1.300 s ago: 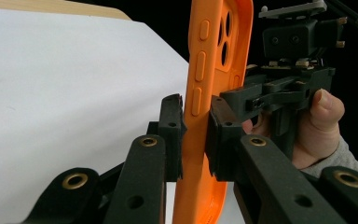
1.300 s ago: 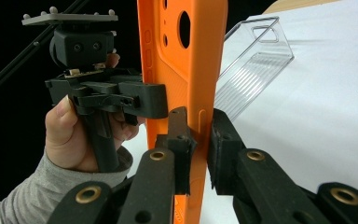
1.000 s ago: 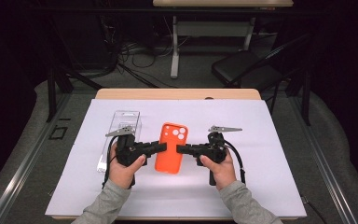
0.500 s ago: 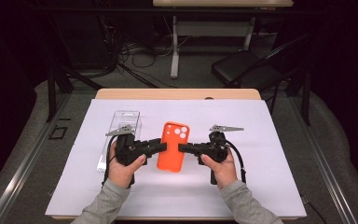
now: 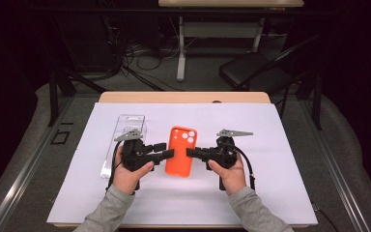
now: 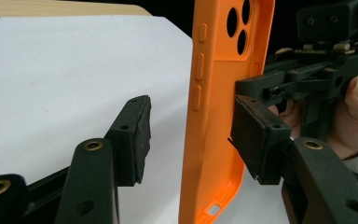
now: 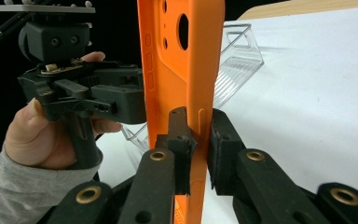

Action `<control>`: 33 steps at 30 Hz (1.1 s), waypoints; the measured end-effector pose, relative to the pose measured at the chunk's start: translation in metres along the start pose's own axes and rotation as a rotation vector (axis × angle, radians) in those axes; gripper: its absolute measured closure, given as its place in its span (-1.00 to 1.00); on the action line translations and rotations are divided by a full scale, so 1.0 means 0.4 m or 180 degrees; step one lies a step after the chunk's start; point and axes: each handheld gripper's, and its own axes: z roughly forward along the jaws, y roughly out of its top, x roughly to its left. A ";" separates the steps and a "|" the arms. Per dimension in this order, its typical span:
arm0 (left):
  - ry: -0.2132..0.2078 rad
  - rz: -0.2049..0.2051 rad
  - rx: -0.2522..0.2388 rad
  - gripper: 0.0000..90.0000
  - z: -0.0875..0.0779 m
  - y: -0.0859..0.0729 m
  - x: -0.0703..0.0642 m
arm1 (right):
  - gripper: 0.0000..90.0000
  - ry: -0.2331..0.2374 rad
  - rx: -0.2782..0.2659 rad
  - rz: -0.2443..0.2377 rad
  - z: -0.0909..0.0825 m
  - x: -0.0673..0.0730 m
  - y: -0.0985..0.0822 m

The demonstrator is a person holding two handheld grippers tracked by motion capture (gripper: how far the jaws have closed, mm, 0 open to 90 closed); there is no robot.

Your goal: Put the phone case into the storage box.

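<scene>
Risk as we see it: orange phone case (image 5: 180, 151), mid-frame in high view, hangs on right gripper (image 5: 192, 152) alone, jaws pinched on its side edge. Left gripper (image 5: 170, 153) jaws have just been opening, case between, pads off. We reckon thin rim could twist, drop onto white table cover (image 5: 280, 145) near clear stand (image 5: 125, 140).

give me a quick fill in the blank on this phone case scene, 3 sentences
The phone case is coloured ____.
The right tool is shut on the case's ____.
The left tool, whose jaws have just been opening, has the case between its pads and is now ____.
Missing words: orange; edge; open
</scene>
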 end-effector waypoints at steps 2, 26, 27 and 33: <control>0.0051 0.0047 0.0022 0.05 0.003 0.000 -0.003 | 0.80 -0.0007 -0.0002 -0.0009 -0.001 0.000 0.001; 0.0376 0.0418 0.0066 -0.11 -0.017 0.016 -0.013 | 0.80 -0.0281 0.0002 -0.0296 -0.009 0.014 0.006; 0.0395 0.0443 0.0068 -0.11 -0.019 0.018 -0.014 | 0.80 -0.0292 0.0017 -0.0301 -0.010 0.015 0.006; 0.0446 0.0598 0.0068 -0.11 -0.027 0.026 -0.025 | 0.80 -0.0293 0.0021 -0.0327 -0.008 0.016 0.005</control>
